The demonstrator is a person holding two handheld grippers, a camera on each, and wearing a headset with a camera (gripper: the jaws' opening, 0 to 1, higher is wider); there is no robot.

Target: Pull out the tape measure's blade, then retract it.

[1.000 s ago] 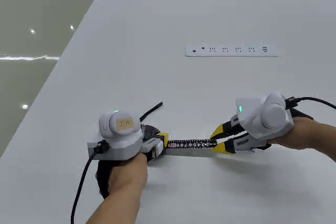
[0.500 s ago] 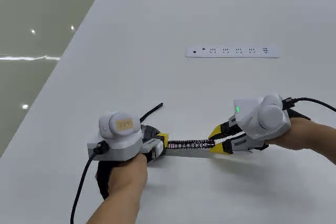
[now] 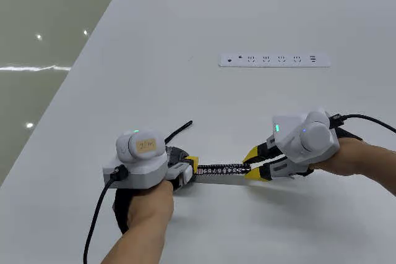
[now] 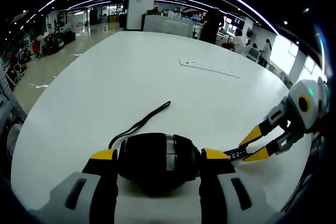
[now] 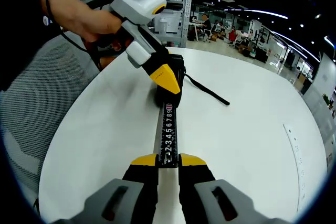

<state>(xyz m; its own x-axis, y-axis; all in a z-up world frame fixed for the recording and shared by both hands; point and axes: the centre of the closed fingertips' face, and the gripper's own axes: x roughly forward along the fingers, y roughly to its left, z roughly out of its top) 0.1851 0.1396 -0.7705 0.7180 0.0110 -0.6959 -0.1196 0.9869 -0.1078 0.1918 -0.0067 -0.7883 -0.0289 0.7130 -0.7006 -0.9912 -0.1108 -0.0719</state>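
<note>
The right gripper (image 3: 250, 167) has slid a little to the left over the last second, closer to the tape measure (image 3: 177, 154). With its jaws pinching the tip, the stretch of blade (image 3: 219, 169) showing between the two is slightly shorter than before.

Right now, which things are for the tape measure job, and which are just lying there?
For the job: tape measure, its blade, left gripper, right gripper.
Just lying there: power strip, on the table.
</note>
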